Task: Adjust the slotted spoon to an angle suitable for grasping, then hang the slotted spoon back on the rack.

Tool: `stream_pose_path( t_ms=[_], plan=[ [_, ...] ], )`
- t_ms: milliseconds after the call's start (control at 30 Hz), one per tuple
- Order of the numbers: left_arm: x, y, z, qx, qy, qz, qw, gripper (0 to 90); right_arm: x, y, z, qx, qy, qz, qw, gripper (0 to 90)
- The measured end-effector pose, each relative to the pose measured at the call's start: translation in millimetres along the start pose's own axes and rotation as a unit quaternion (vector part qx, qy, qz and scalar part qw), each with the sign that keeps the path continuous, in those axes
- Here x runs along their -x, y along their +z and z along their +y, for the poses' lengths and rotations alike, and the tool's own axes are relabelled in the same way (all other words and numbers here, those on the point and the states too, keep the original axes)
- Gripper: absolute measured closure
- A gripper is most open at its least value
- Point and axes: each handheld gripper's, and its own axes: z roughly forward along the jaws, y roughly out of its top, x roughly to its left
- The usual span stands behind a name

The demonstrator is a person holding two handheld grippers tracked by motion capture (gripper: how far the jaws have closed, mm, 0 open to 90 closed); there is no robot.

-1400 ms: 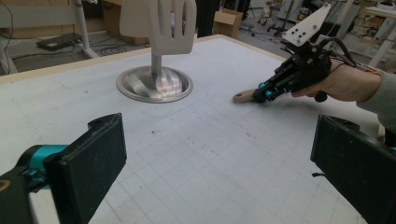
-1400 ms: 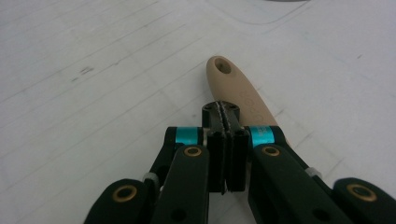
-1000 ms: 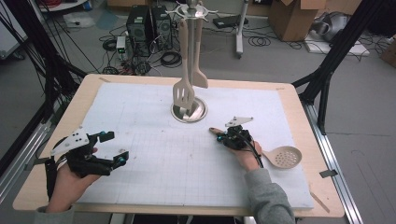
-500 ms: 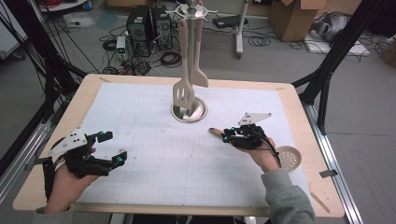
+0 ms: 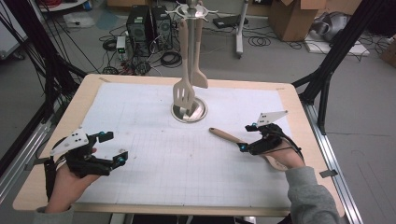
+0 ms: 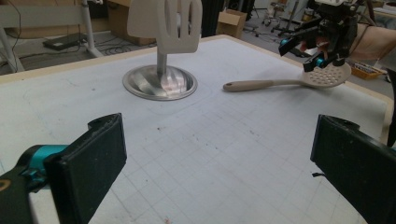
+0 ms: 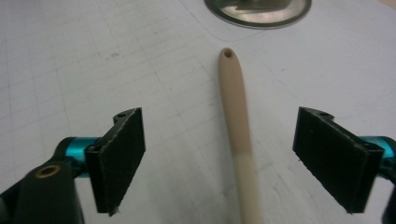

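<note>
**Skimmer released on the mat, right jaws spread above its handle**

A beige slotted skimmer [image 5: 233, 137] is seen lying flat on the white grid mat [image 5: 154, 140], at about four o'clock from the steel rack base [image 5: 189, 111], handle tip pointing toward that base and perforated bowl toward the table's right edge. The right gripper [image 5: 243, 138] is held over the handle's rear half; its jaws have just been opening and now stand wide, the handle [image 7: 236, 121] lying between them, nearer the right pad and touched by neither. The left gripper [image 5: 113, 149] is parked at about eight o'clock from the base, jaws wide apart with nothing between them.

A slotted turner [image 5: 184, 95] and a second utensil hang from the rack [image 5: 190, 9] above the base.

Several risks are judged from here. If the jaws are closed from this offset, the handle may be pushed sideways by one pad first and the skimmer swivelled on the mat. A grip so far from the bowl could let the heavy end droop. A lift toward the rack could knock the hanging turner.
</note>
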Motion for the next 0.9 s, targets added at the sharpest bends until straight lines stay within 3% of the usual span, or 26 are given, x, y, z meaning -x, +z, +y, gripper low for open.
stream_pose_path(
  t_ms=[100, 300, 467, 900],
  plan=[
    [-0.2, 0.1, -0.5, -0.001, 0.000, 0.000, 1.0000, 3.9, 4.5, -8.7, -4.6, 0.004, 0.000, 0.003, 1.0000, 14.5],
    [-0.4, 1.1, -1.3, -0.002, -0.002, 0.000, 1.0000, 3.9, 12.8, -19.8, -13.3, -0.029, -0.011, -0.004, 0.9995, 14.3],
    [-0.2, 1.7, -1.5, -0.004, -0.001, 0.000, 1.0000, 3.9, 19.1, -25.8, -18.7, -0.032, -0.005, -0.006, 0.9995, 13.8],
    [-0.1, 2.5, -2.1, -0.005, -0.001, 0.000, 1.0000, 3.9, 24.3, -16.4, -23.2, -0.060, -0.012, 0.012, 0.9981, 11.5]
  ],
)
